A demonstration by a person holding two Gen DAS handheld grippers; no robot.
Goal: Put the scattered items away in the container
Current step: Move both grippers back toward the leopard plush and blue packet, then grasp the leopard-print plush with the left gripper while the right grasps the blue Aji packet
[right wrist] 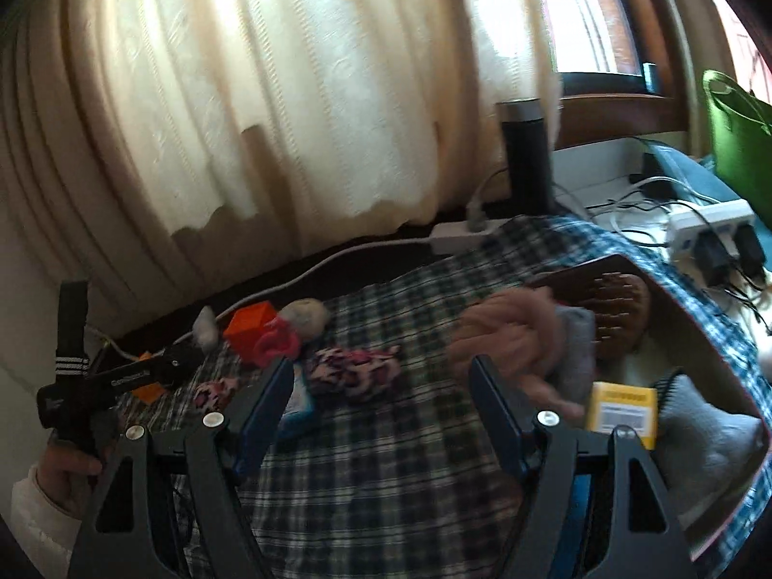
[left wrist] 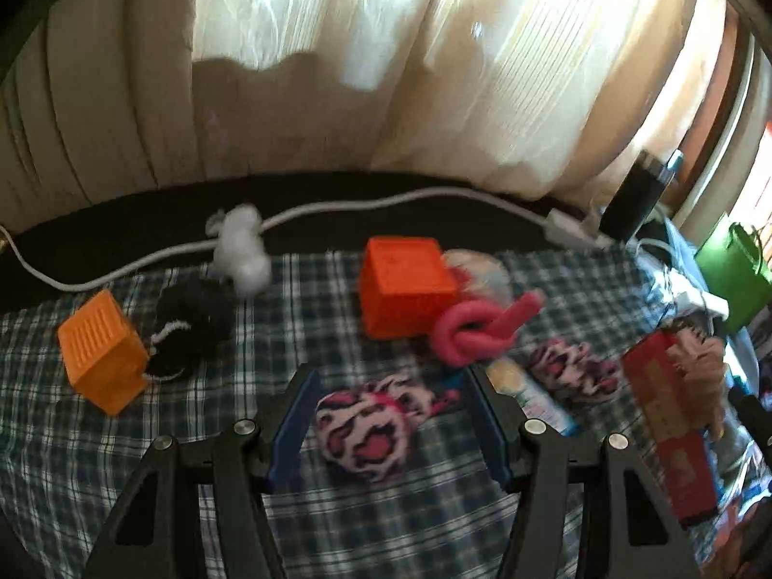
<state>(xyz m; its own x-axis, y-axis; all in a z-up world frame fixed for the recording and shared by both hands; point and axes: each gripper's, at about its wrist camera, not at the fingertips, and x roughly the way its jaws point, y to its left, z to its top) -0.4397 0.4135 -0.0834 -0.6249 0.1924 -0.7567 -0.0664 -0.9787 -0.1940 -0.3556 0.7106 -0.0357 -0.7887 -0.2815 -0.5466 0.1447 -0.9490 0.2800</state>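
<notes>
My left gripper (left wrist: 390,376) is open over the plaid cloth (left wrist: 337,521). A pink leopard-print sock ball (left wrist: 362,434) lies on the cloth between its blue pads, and the pads do not press it. My right gripper (right wrist: 381,371) is open wide with only cloth between its fingers. Just ahead of it lies a second leopard sock (right wrist: 352,371). The container, a cardboard box (right wrist: 699,328), stands to its right. The box holds a wooden brush (right wrist: 617,309), grey socks, a yellow packet (right wrist: 622,412) and a blurred beige cloth bundle (right wrist: 506,333).
Scattered on the cloth are two orange cubes (left wrist: 405,284) (left wrist: 101,352), a pink knotted toy (left wrist: 477,328), a black-and-white sock (left wrist: 188,333), a white sock (left wrist: 243,251) and a blue-white tube (left wrist: 530,395). A white cable and power strip (left wrist: 569,231) run below the curtain. A black cylinder (right wrist: 526,159) and green bag (right wrist: 738,135) stand right.
</notes>
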